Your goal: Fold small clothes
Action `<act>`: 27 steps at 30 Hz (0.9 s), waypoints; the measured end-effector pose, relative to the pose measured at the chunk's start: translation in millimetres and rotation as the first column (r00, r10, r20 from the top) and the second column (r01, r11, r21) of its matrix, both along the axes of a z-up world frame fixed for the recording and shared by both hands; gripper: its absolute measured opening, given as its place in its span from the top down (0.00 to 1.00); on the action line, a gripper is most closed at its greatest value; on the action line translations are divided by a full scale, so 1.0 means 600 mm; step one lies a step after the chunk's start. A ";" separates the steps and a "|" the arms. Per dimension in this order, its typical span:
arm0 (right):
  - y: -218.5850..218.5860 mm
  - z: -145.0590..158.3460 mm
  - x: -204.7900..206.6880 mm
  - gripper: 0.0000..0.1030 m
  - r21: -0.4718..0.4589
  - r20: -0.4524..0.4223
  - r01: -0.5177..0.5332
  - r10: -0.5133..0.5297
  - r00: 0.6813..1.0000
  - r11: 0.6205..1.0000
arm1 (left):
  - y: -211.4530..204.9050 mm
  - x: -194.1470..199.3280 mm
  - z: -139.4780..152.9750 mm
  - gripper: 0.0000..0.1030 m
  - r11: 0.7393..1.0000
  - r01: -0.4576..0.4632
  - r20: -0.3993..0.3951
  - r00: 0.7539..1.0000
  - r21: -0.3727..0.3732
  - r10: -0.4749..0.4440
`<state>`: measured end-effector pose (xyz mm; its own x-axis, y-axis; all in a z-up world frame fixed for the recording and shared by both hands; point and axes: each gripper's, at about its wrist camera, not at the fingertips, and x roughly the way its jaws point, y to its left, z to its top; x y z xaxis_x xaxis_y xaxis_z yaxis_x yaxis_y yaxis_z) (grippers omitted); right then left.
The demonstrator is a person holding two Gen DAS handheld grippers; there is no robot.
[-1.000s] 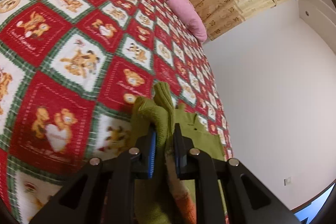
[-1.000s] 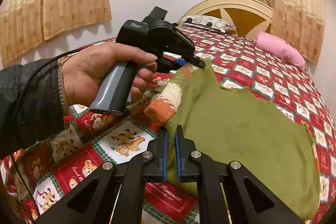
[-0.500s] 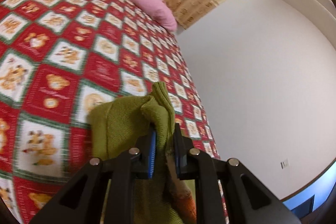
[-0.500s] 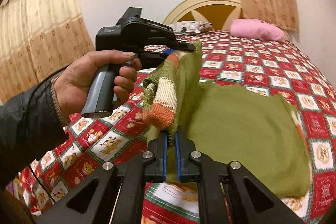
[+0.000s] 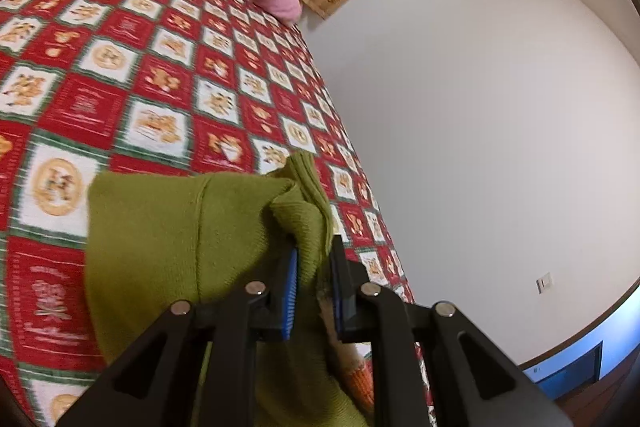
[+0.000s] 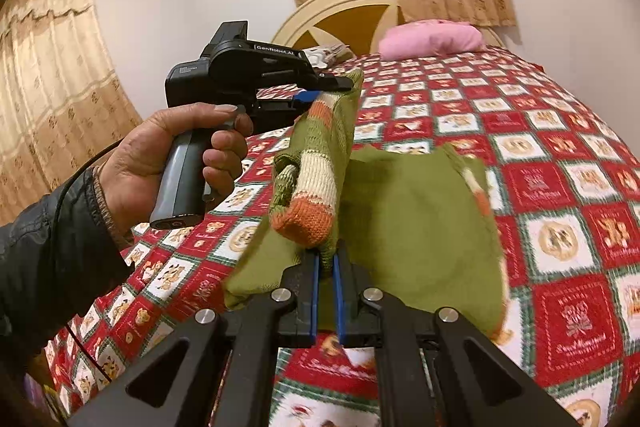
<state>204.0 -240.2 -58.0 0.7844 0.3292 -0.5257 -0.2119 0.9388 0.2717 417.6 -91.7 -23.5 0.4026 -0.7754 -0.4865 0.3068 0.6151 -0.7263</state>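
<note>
Both claws are clamped on the green sweater (image 6: 416,223), lifting its near edge over the bed (image 6: 560,155). The left claw (image 5: 314,283) pinches a bunched fold of green knit; the right claw (image 6: 326,291) grips the hem beside the striped orange-and-cream sleeve (image 6: 316,183), which hangs between the 2. The rest of the sweater drapes onto the checked bedspread. Bare bedspread stretches on to the pink pillow (image 6: 430,39); the bed's right edge runs near a white wall (image 5: 480,107).
</note>
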 end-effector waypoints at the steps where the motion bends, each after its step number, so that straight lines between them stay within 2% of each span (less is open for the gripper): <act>1: -0.008 -0.001 -0.002 0.95 0.004 -0.002 0.006 -0.006 1.000 1.000 | -0.009 0.000 0.001 0.85 1.000 0.005 0.001 1.000 0.003 -0.005; 11: -0.091 -0.029 -0.023 0.95 0.091 -0.060 0.097 -0.091 0.994 0.991 | -0.111 0.003 -0.008 0.88 0.995 0.087 -0.004 0.996 0.042 -0.087; 21: -0.155 -0.072 -0.028 0.95 0.169 -0.150 0.178 -0.153 0.977 0.970 | -0.188 0.007 -0.063 0.88 0.986 0.138 -0.047 0.990 0.089 -0.134; 24: -0.169 -0.085 -0.028 0.94 0.205 -0.184 0.189 -0.152 0.971 0.960 | -0.205 0.001 -0.062 0.81 0.979 0.144 -0.037 0.989 0.142 -0.140; 25: -0.172 -0.086 -0.031 0.91 0.203 -0.183 0.198 -0.162 0.970 0.959 | -0.206 -0.004 -0.056 0.79 0.976 0.152 -0.028 0.988 0.153 -0.149; 26: -0.177 -0.086 -0.035 0.78 0.194 -0.188 0.222 -0.186 0.965 0.956 | -0.204 -0.012 -0.047 0.67 0.974 0.159 -0.016 0.987 0.163 -0.159; 27: -0.181 -0.085 -0.039 0.56 0.182 -0.191 0.246 -0.212 0.959 0.952 | -0.198 -0.020 -0.038 0.53 0.973 0.159 0.000 0.987 0.167 -0.162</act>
